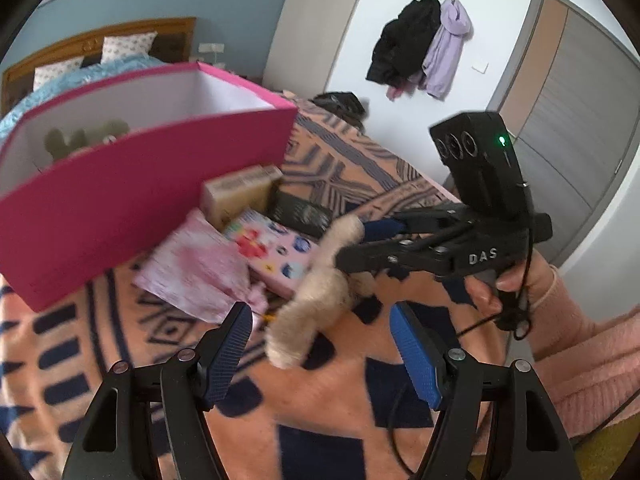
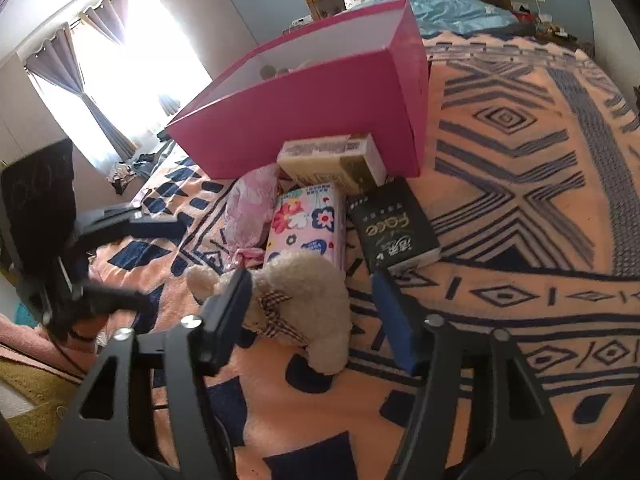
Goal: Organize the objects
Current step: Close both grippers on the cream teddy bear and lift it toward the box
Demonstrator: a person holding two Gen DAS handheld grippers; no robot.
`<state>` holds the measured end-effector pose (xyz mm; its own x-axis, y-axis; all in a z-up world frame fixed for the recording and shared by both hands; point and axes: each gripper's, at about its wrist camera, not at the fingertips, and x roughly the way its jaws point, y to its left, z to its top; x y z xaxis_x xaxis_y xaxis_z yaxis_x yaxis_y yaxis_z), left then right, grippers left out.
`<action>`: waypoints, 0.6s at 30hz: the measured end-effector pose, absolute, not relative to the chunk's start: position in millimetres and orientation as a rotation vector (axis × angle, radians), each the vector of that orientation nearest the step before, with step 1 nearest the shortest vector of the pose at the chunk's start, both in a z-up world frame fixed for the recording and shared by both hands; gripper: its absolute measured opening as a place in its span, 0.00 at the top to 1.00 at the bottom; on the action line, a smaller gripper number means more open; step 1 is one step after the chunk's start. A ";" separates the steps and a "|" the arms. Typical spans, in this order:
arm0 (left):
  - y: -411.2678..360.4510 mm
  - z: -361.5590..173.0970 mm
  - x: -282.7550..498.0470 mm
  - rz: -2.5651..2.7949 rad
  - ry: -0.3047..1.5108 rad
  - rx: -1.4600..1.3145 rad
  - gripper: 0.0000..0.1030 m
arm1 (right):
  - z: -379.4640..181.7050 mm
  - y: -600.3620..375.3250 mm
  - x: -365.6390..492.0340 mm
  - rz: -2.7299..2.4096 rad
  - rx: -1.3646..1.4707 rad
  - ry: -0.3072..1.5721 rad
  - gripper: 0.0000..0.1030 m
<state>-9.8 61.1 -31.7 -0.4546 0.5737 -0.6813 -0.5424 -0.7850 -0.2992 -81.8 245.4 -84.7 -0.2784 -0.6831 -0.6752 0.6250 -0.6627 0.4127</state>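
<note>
One pink box [image 2: 320, 108], three packs [image 2: 306, 222], one plush toy [image 2: 308, 300].

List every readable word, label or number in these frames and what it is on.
"DAS": on the right gripper body.
"Face": on the black box; the characters beside it are too blurred to read.
Floral pack and tan box: print too small or blurred to read.

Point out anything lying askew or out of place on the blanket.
The cream plush toy lies toppled on the blanket, outside the pink box; the tan carton rests tilted across the packs below.
</note>
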 end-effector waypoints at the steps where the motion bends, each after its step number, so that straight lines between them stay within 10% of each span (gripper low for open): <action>1: 62.4 -33.3 -9.4 2.229 -0.050 -1.076 0.29 | -86.9 243.1 -81.7 -2.002 1.109 -0.083 0.42; 7: 66.5 -43.3 -14.3 2.211 -0.069 -1.149 0.38 | -89.4 241.6 -79.5 -1.981 1.096 -0.099 0.53; 11: 68.8 -49.5 -18.1 2.188 -0.089 -1.201 0.65 | -88.7 244.1 -75.7 -1.988 1.095 -0.095 0.62; 18: 68.2 -37.5 -16.2 2.195 -0.115 -1.155 0.73 | -74.7 248.2 -66.9 -2.006 1.056 -0.104 0.63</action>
<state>-16.2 68.2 -37.5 -0.4033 0.5799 -0.7079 -0.5029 -0.7867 -0.3580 -66.9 248.2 -74.7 -0.2871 -0.7119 -0.6409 0.6419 -0.6396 0.4229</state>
